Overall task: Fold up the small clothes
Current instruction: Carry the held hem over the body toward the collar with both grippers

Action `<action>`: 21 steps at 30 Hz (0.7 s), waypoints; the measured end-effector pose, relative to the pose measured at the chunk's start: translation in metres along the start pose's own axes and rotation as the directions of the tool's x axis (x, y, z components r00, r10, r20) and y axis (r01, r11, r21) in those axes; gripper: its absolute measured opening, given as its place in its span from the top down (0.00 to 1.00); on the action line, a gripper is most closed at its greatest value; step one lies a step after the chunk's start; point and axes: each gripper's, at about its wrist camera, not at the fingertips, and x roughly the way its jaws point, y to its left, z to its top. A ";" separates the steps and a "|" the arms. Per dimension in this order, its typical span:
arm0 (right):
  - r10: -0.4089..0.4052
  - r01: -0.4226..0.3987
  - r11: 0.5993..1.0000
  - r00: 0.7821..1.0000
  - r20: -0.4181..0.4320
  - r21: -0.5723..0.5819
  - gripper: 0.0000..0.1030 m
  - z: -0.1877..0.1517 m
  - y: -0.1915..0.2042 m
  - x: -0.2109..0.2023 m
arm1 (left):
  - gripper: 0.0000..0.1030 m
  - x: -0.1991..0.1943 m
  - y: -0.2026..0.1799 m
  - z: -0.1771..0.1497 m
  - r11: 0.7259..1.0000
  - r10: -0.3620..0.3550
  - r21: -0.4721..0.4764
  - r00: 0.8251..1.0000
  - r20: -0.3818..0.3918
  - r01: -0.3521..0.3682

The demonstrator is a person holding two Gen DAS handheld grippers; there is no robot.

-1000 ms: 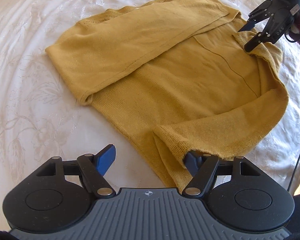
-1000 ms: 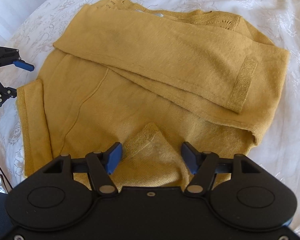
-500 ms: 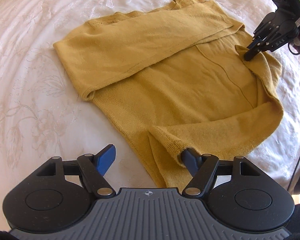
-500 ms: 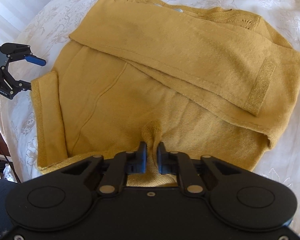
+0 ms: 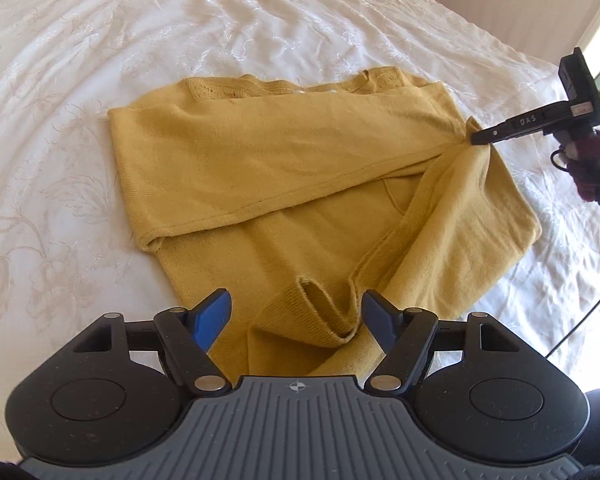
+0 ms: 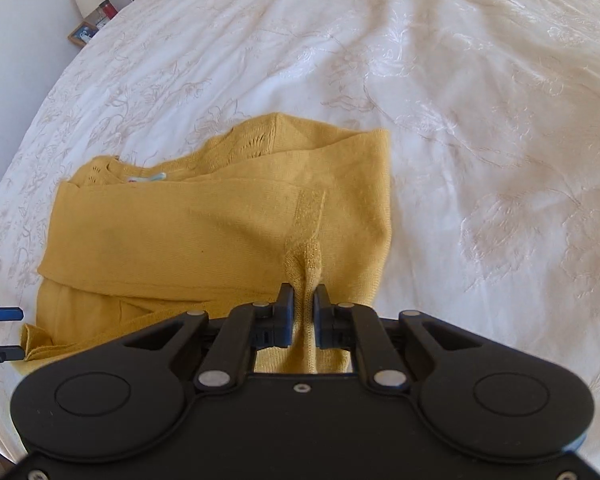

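A mustard yellow knit sweater (image 5: 284,168) lies on the white bedspread with one sleeve folded across its chest. My right gripper (image 6: 304,304) is shut on a pinched fold of its ribbed edge and holds it over the folded sleeve. In the left wrist view the right gripper (image 5: 476,138) shows at the sweater's far right corner, with a band of cloth stretching from it toward me. My left gripper (image 5: 298,316) stands open at the near edge. An open cuff-like fold (image 5: 320,316) sits between its fingers, which do not press on it. The left gripper (image 6: 0,332) also peeks in at the left edge.
The embroidered white bedspread (image 5: 260,20) spreads wide on all sides of the sweater. A bedside stand with a lamp and a picture frame (image 6: 90,12) is beyond the bed's far left. A dark cable (image 5: 588,312) hangs at the right edge.
My right gripper shut on the sweater's fold and carried it across toward the far side, dragging a band of cloth with it. The near fold now lies between my left fingers.
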 end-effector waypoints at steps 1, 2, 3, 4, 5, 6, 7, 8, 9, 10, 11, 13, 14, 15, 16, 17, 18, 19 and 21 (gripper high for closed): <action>0.004 -0.004 1.000 1.000 -0.001 0.005 0.83 -0.002 -0.002 0.000 | 0.31 0.001 -0.002 -0.001 1.000 -0.008 -0.004 1.000 0.000 0.008; 0.007 -0.007 1.000 1.000 -0.001 0.011 0.83 -0.004 -0.001 0.000 | 0.31 0.003 -0.004 -0.003 1.000 -0.008 0.000 1.000 -0.006 0.008; 0.009 -0.009 1.000 1.000 -0.002 0.014 0.82 -0.004 -0.001 0.001 | 0.31 0.005 -0.006 -0.004 1.000 -0.002 0.010 1.000 -0.013 0.002; 0.009 -0.009 1.000 1.000 -0.003 0.014 0.81 -0.005 0.001 0.001 | 0.31 0.006 -0.008 -0.006 1.000 0.007 0.023 1.000 -0.020 -0.006; 0.009 -0.009 1.000 1.000 -0.005 0.013 0.81 -0.006 0.002 0.001 | 0.31 0.007 -0.010 -0.007 0.999 0.012 0.037 1.000 -0.028 -0.011; 0.009 -0.009 1.000 1.000 -0.007 0.012 0.81 -0.007 0.003 0.001 | 0.31 0.007 -0.011 -0.009 0.999 0.013 0.047 0.999 -0.033 -0.012; 0.008 -0.008 1.000 1.000 -0.008 0.010 0.81 -0.008 0.004 0.002 | 0.31 0.007 -0.011 -0.010 0.998 0.015 0.058 0.999 -0.035 -0.013; 0.008 -0.008 1.000 1.000 -0.009 0.011 0.80 -0.007 0.003 0.002 | 0.31 0.006 -0.010 -0.012 0.997 0.017 0.070 0.999 -0.037 -0.014; 0.009 -0.009 1.000 1.000 -0.009 0.012 0.80 -0.007 0.003 0.001 | 0.31 0.003 -0.009 -0.013 0.997 0.014 0.075 0.999 -0.034 -0.011; 0.009 -0.009 1.000 1.000 -0.010 0.011 0.80 -0.007 0.003 0.001 | 0.31 0.000 -0.006 -0.014 0.997 0.013 0.073 1.000 -0.029 -0.010; 0.008 -0.008 1.000 1.000 -0.011 0.008 0.80 -0.006 0.003 0.001 | 0.31 -0.003 -0.003 -0.015 0.998 0.019 0.063 1.000 -0.023 -0.018; 0.008 -0.008 1.000 1.000 -0.013 0.000 0.79 -0.006 0.004 0.000 | 0.31 -0.007 0.005 -0.016 0.998 0.046 0.041 0.999 -0.026 -0.045; 0.009 -0.009 1.000 1.000 -0.014 -0.003 0.78 -0.006 0.005 0.000 | 0.31 -0.006 0.009 -0.016 0.997 0.068 0.034 0.997 -0.040 -0.066; 0.009 -0.009 1.000 1.000 -0.014 -0.003 0.78 -0.006 0.005 0.001 | 0.31 -0.003 0.012 -0.015 0.995 0.088 0.041 0.994 -0.058 -0.086; 0.010 -0.010 1.000 1.000 -0.014 -0.002 0.78 -0.006 0.005 0.001 | 0.31 -0.001 0.013 -0.015 0.993 0.103 0.056 0.992 -0.071 -0.100; 0.010 -0.010 1.000 1.000 -0.014 0.001 0.78 -0.006 0.005 0.002 | 0.31 0.003 0.013 -0.014 0.991 0.116 0.078 0.990 -0.083 -0.110; 0.009 -0.009 1.000 1.000 -0.014 0.004 0.77 -0.007 0.006 0.002 | 0.31 0.007 0.012 -0.013 0.989 0.121 0.093 0.989 -0.089 -0.112; 0.008 -0.008 1.000 1.000 -0.014 0.005 0.76 -0.007 0.006 0.002 | 0.31 0.011 0.011 -0.011 0.988 0.120 0.103 0.988 -0.094 -0.111; 0.008 -0.008 1.000 1.000 -0.014 0.009 0.75 -0.008 0.006 0.002 | 0.31 0.020 0.005 -0.006 0.987 0.113 0.127 0.989 -0.096 -0.101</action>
